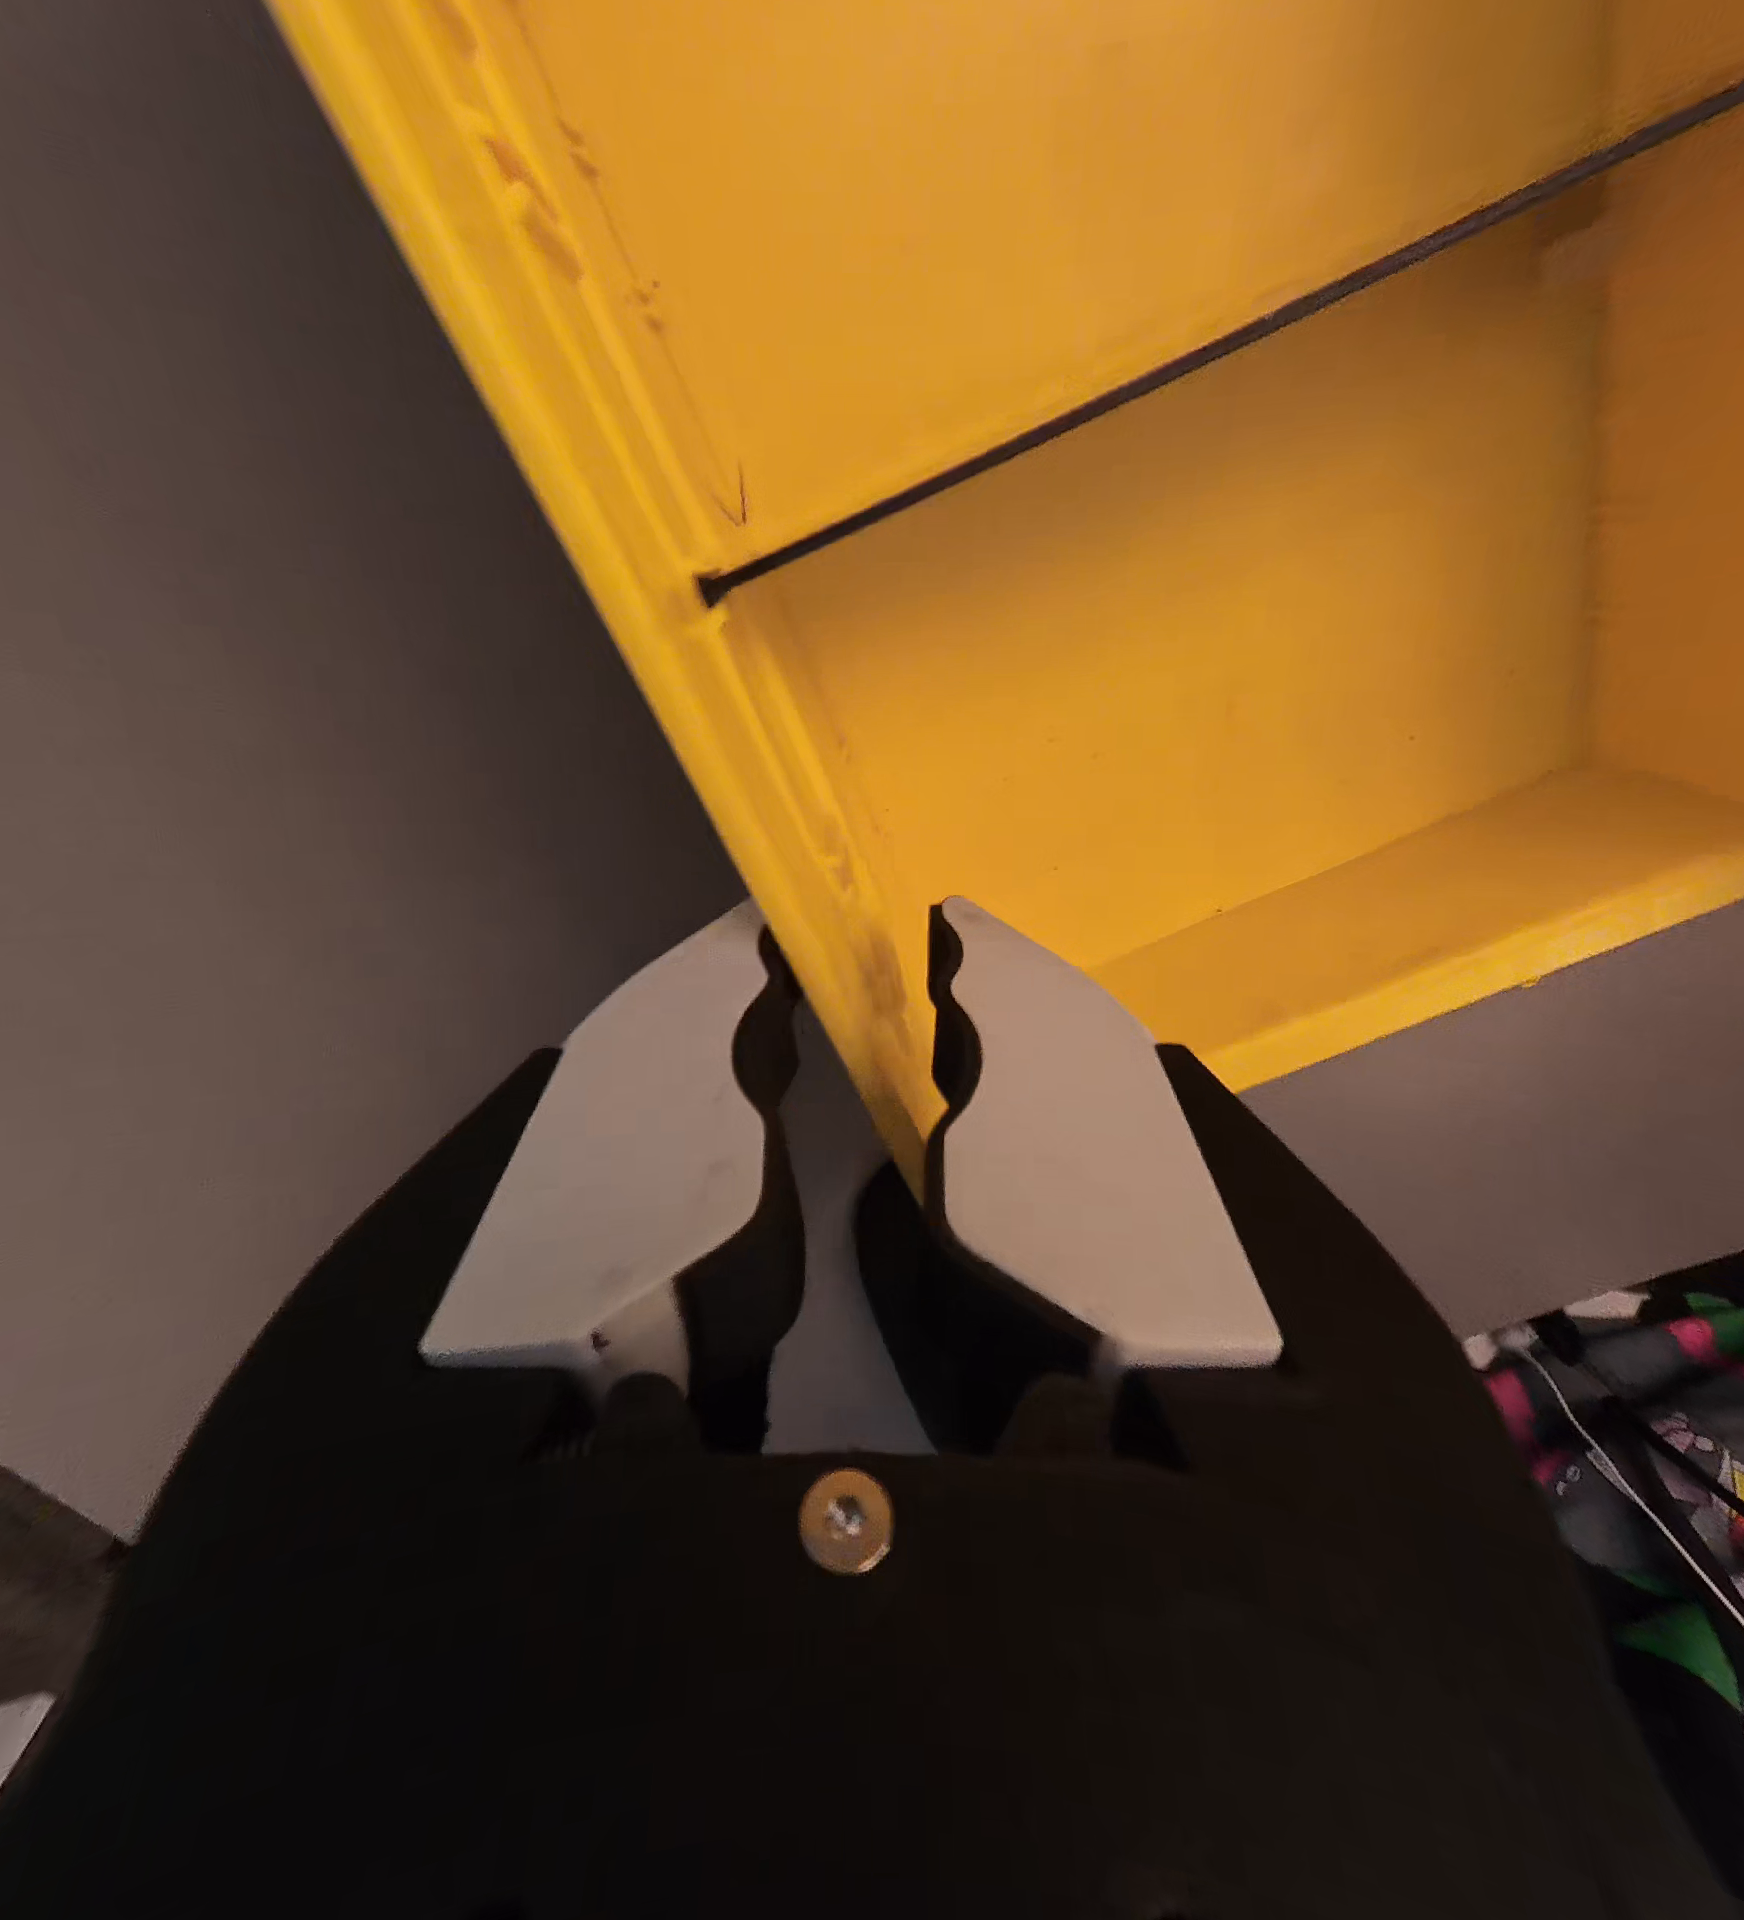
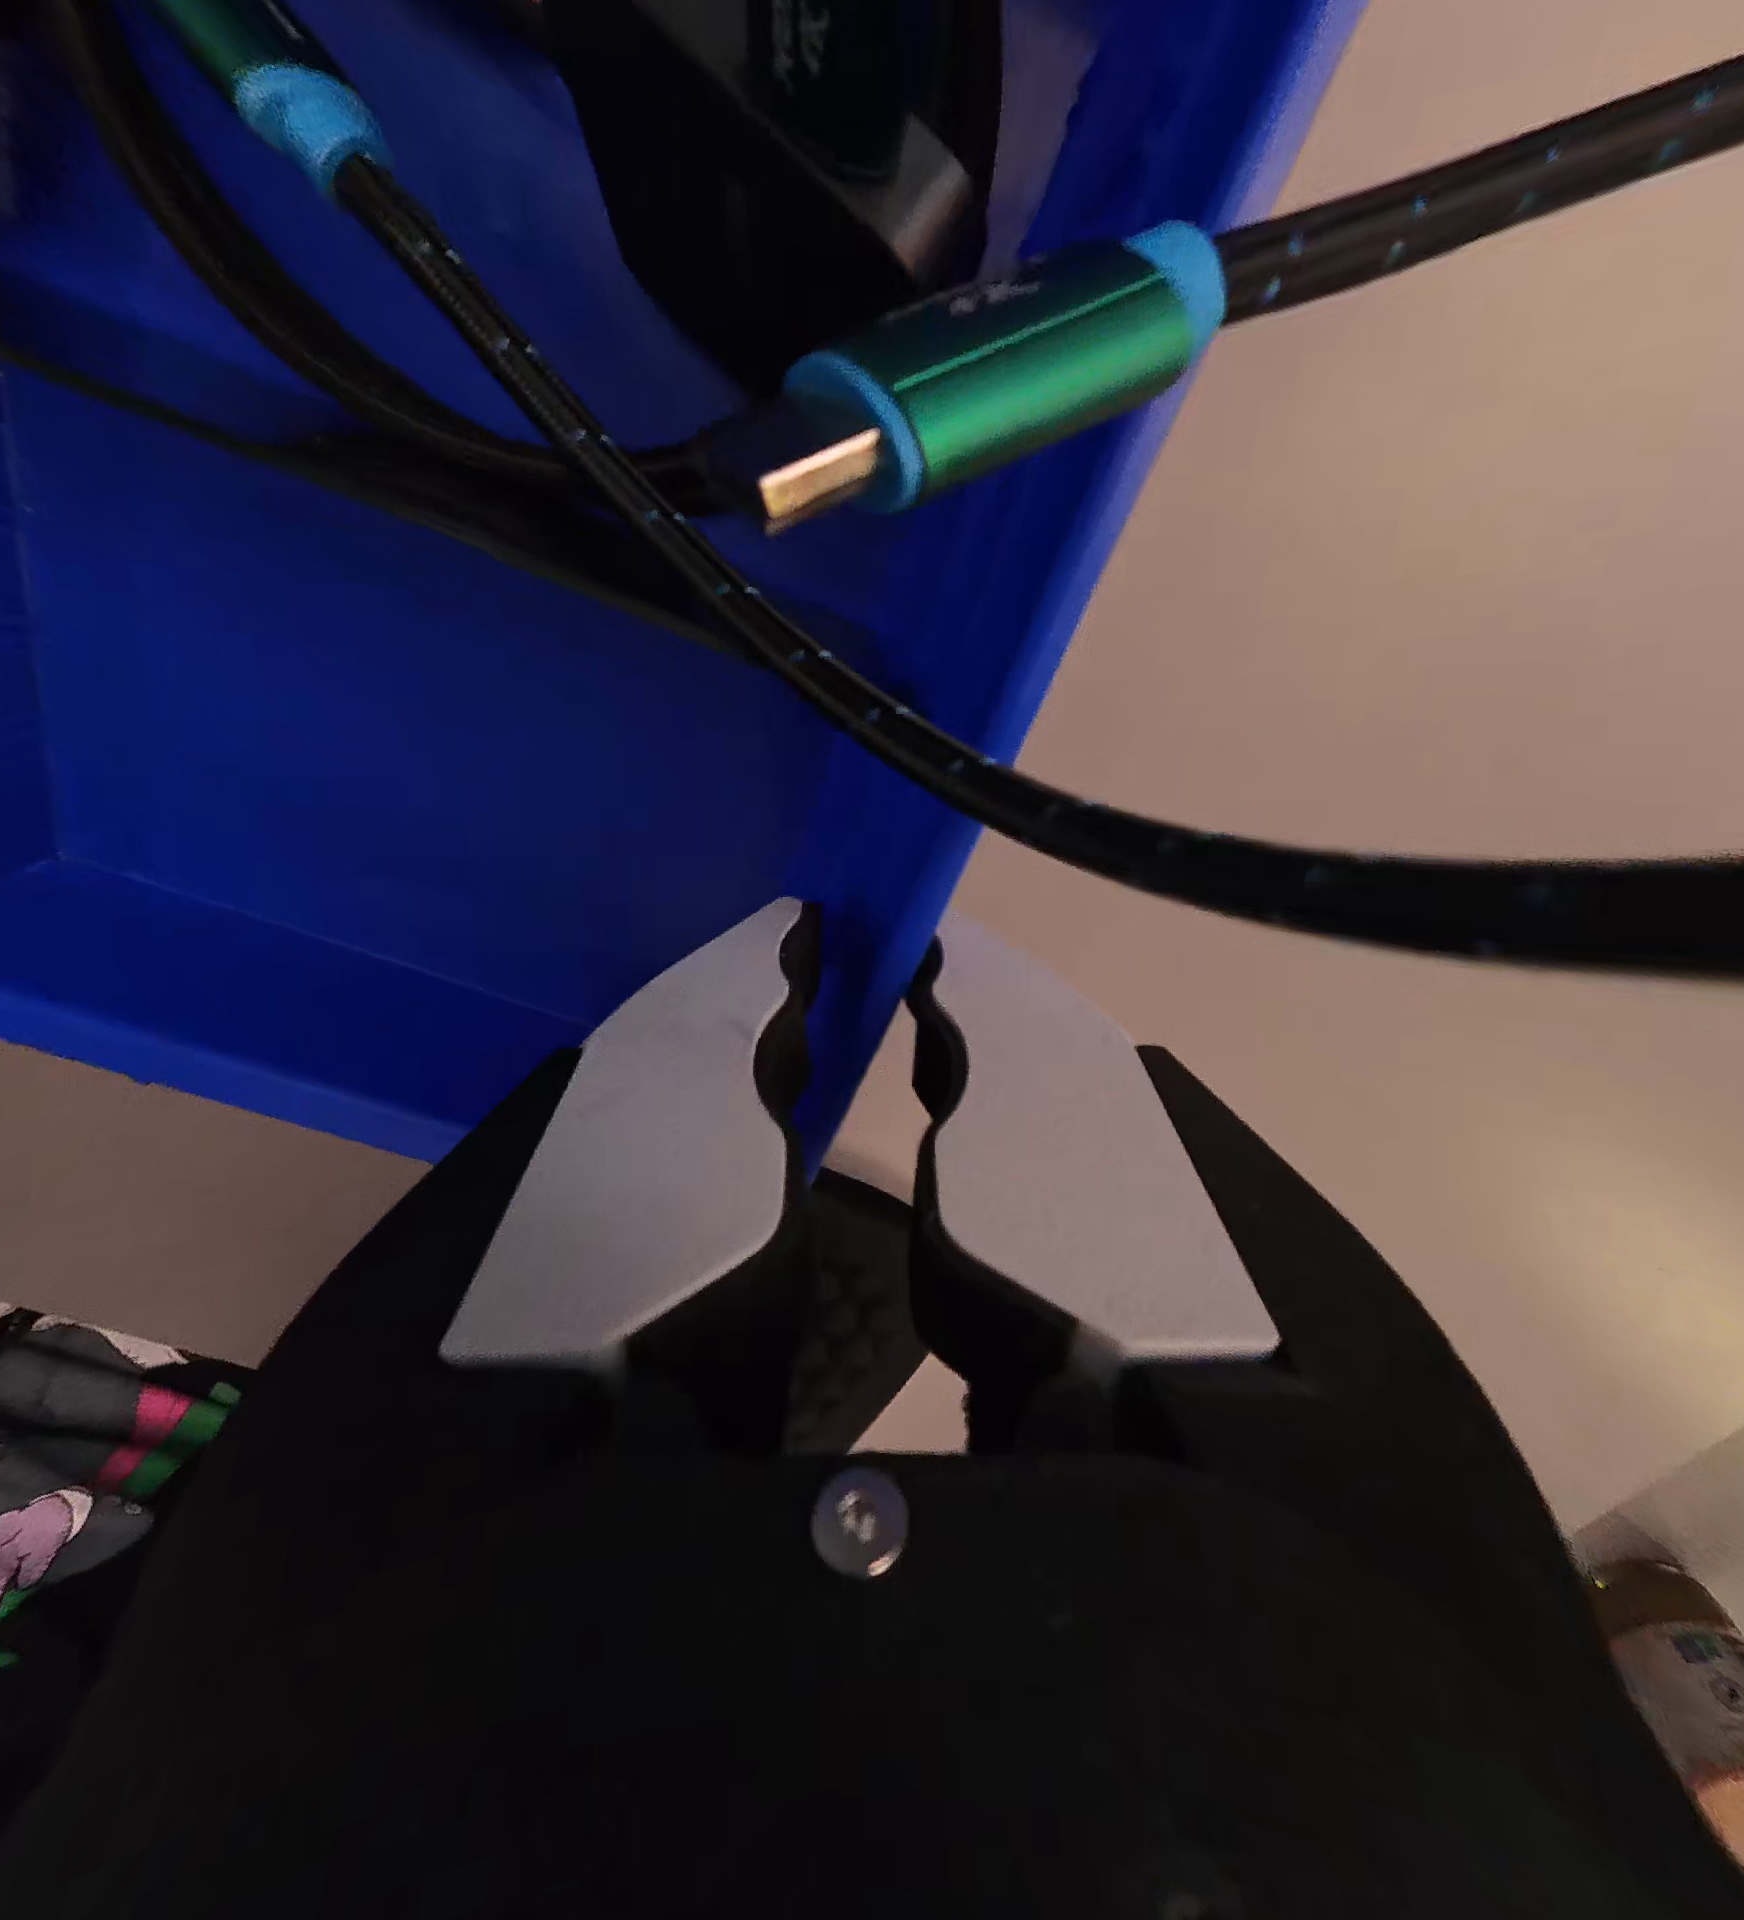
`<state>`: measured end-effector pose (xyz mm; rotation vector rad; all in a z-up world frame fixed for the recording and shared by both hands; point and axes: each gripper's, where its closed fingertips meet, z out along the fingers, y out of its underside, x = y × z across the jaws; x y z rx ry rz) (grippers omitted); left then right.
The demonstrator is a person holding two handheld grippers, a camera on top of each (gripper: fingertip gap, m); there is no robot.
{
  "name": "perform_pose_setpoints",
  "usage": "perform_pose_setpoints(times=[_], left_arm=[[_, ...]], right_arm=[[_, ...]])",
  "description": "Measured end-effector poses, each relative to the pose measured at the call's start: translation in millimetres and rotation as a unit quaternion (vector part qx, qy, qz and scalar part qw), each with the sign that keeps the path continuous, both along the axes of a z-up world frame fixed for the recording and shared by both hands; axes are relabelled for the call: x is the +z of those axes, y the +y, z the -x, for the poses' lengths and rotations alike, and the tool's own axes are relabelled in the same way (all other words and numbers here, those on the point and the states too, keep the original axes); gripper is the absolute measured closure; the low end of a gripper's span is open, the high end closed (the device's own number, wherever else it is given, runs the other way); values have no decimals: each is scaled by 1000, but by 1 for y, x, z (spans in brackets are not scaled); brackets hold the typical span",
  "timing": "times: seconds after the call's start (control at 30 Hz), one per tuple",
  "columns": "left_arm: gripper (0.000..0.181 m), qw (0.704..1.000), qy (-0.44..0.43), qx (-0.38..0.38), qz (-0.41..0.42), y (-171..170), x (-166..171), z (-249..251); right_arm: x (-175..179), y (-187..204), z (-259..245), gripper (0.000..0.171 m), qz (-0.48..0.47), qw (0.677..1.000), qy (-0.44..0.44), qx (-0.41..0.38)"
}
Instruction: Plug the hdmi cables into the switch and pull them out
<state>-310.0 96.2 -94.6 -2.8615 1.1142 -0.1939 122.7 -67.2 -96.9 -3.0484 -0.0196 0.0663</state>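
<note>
I hold a bin wall in each hand-held gripper.

My left hand-held gripper [image 1: 847, 925] straddles the yellow bin [image 1: 1211, 644] wall; my right hand-held gripper [image 2: 863, 930] clamps the blue bin [image 2: 348, 748] wall. Beyond the right one, a green HDMI plug [image 2: 1003, 364] lies unplugged beside the half-hidden black switch [image 2: 795, 135]. Patterned cloth [image 1: 1678, 1475] lies below.

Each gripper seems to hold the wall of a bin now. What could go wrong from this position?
1. The green plug lies loose across the blue bin rim; tilting the bin may let it slide out.
2. A black cable hangs over that rim near the right gripper and could snag its fingers.
3. The left gripper straddles only the yellow bin wall edge, which may slip.
</note>
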Motion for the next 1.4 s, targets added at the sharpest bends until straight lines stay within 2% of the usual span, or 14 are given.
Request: perform_pose_setpoints(times=[0.17, 0.3, 0.37, 0.43, 0.47, 0.5, 0.6, 0.7, 0.73, 0.87, 0.97, 1.1, 1.2, 1.4], left_arm=[[159, 990, -56, 22, -128, 12, 57, -1], [149, 944, -128, 26, -304, 28, 130, -11], [144, 906, -169, 31, -388, 31, 167, -20], [133, 863, -208, 28, -459, 30, 198, -32], [128, 843, -226, 22, -488, 27, 210, -39], [126, 824, -240, 16, -512, 23, 221, -46], [120, 777, -263, -3, -572, 8, 245, -66], [120, 743, -264, -26, -615, -6, 256, -85], [120, 739, -260, -31, -620, -9, 256, -90], [111, 743, -257, -43, -616, -17, 252, -107], [111, 738, -257, -45, -623, -19, 255, -110], [110, 738, -260, -48, -621, -20, 255, -112], [110, 742, -281, -53, -607, -24, 254, -115], [110, 754, -298, -56, -582, -26, 250, -116]], right_arm=[[40, -1, -8, 151, -75, 997, -32, -1], [110, 23, 16, 147, -251, 965, -75, 27], [162, 51, 66, 142, -412, 905, -39, 95], [203, 60, 135, 132, -551, 816, 57, 168], [211, 60, 166, 124, -587, 778, 105, 195], [209, 63, 191, 122, -592, 766, 138, 208], [152, 86, 235, 117, -502, 825, 141, 218], [92, 113, 246, 135, -408, 885, 82, 209], [79, 121, 245, 137, -384, 899, 66, 201], [39, 126, 241, 119, -244, 950, 42, 192], [26, 124, 250, 118, -178, 965, 85, 171], [14, 123, 259, 118, -109, 981, 129, 94], [6, 126, 261, 120, -91, 987, 129, 43], [-23, 119, 268, 122, -43, 992, 117, 8]])
